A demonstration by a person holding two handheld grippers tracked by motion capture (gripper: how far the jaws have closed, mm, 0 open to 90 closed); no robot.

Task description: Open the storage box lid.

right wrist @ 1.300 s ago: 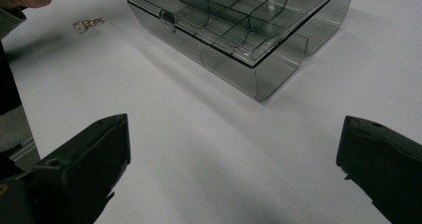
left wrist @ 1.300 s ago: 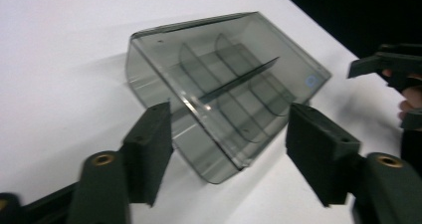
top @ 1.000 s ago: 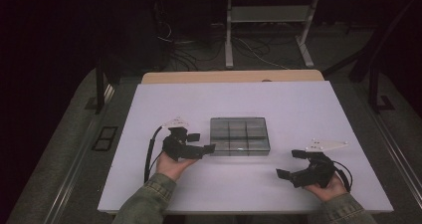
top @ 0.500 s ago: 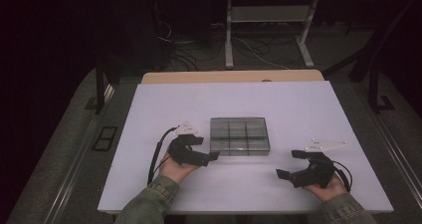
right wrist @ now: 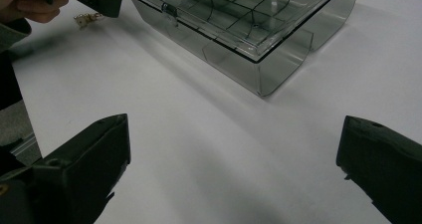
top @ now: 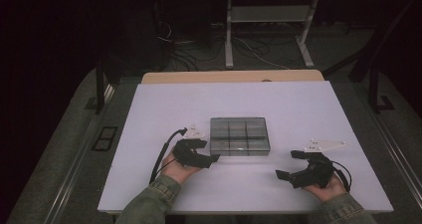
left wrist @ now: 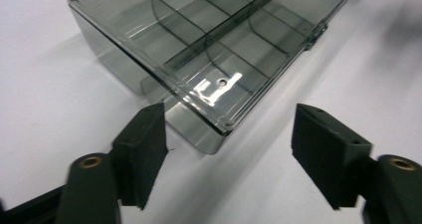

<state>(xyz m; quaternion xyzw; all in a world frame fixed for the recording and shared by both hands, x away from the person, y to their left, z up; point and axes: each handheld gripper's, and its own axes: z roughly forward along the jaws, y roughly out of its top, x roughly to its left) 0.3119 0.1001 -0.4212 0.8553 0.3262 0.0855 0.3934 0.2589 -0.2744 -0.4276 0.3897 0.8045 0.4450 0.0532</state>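
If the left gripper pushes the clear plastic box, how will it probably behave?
The box looks stiff, with thin hard walls, and its compartments seem empty, so it is probably light. On the smooth white table it would likely slide, not tip, since it is low and flat. A push at its corner may turn it.

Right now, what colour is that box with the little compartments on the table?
The compartment box is see-through smoky grey plastic, with darker grey dividers inside. The left gripper view shows it best.

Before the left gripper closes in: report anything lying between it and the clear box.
Nothing visible does. The left gripper is open, its jaws to either side of the clear box's near corner, with bare white table between.
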